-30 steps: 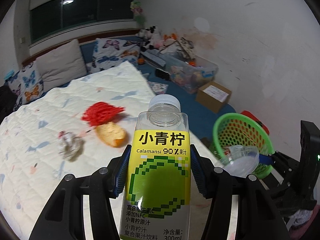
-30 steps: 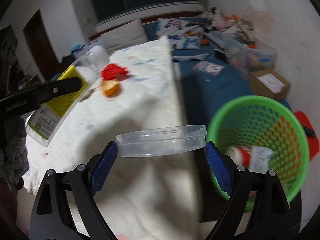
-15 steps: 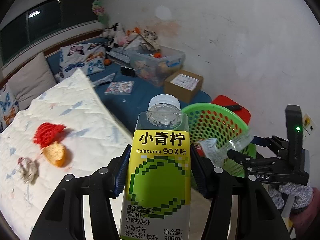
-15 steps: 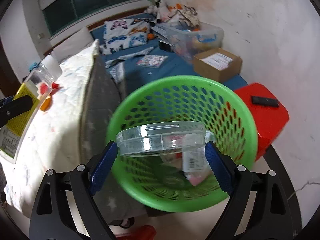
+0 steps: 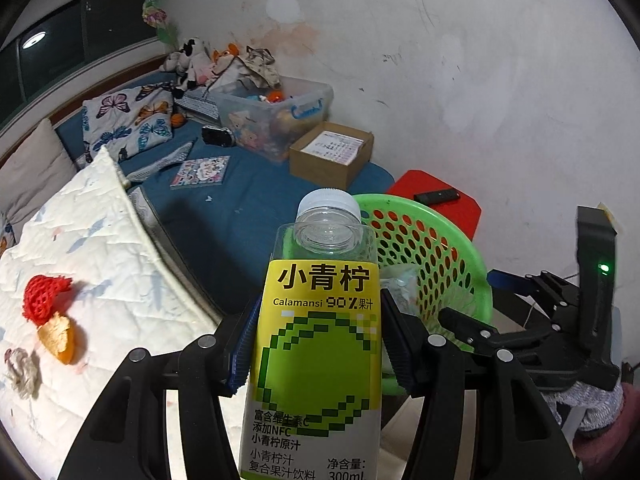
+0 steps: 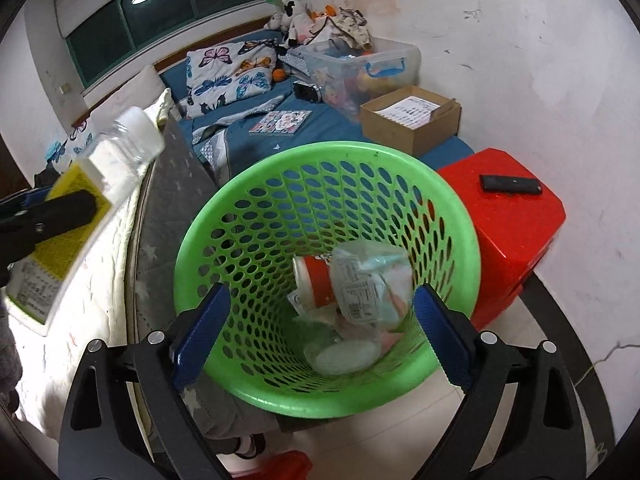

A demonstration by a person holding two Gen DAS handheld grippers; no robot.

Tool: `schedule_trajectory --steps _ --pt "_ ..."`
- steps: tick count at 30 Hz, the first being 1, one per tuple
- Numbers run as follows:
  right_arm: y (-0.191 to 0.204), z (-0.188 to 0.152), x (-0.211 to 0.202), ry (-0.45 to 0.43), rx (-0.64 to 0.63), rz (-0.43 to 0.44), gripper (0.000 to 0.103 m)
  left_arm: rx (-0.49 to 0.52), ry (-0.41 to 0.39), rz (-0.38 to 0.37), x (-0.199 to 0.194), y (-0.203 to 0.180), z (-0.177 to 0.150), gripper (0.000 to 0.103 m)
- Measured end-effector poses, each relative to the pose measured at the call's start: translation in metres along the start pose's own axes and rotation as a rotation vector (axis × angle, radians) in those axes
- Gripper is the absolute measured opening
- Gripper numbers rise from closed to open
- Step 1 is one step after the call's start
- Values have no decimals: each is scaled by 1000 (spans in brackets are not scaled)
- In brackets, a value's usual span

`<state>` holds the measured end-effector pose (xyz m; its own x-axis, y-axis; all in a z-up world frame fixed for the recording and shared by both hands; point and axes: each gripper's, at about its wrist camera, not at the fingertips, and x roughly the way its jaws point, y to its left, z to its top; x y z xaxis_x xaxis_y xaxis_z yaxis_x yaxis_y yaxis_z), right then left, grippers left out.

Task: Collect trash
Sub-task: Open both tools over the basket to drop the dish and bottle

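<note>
A lived-in bedroom of a home is shown. A bed covered by a white quilted bedspread (image 5: 92, 240) is seen at the left, with a plain cushion (image 5: 32, 176) and a butterfly-print pillow (image 6: 232, 72) propped below a dark window (image 6: 160, 12). A blue mattress pad (image 5: 240, 208) is laid beside the bed, on which a clear storage bin (image 5: 276, 116) of toys, a heap of stuffed animals (image 6: 316, 20), a cardboard box (image 6: 412, 120) and a picture book (image 6: 280, 122) are placed. A stained white plaster wall (image 5: 460, 80) is seen behind. A red plastic stool (image 6: 504, 216) carrying a remote control (image 6: 510, 184) and a green mesh wastebasket (image 6: 256, 240) stand on pale floor tiles.
</note>
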<state>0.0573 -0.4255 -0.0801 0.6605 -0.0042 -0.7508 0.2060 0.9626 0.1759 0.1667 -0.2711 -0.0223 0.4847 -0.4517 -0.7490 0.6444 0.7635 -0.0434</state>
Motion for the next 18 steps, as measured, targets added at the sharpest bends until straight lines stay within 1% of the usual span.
schedule_trajectory --steps 11,18 --pt "-13 -9 -24 -37 33 -6 92 7 63 -31 36 -21 12 55" --pt "-22 -14 -29 -41 68 -10 92 17 89 -37 49 -30 12 55"
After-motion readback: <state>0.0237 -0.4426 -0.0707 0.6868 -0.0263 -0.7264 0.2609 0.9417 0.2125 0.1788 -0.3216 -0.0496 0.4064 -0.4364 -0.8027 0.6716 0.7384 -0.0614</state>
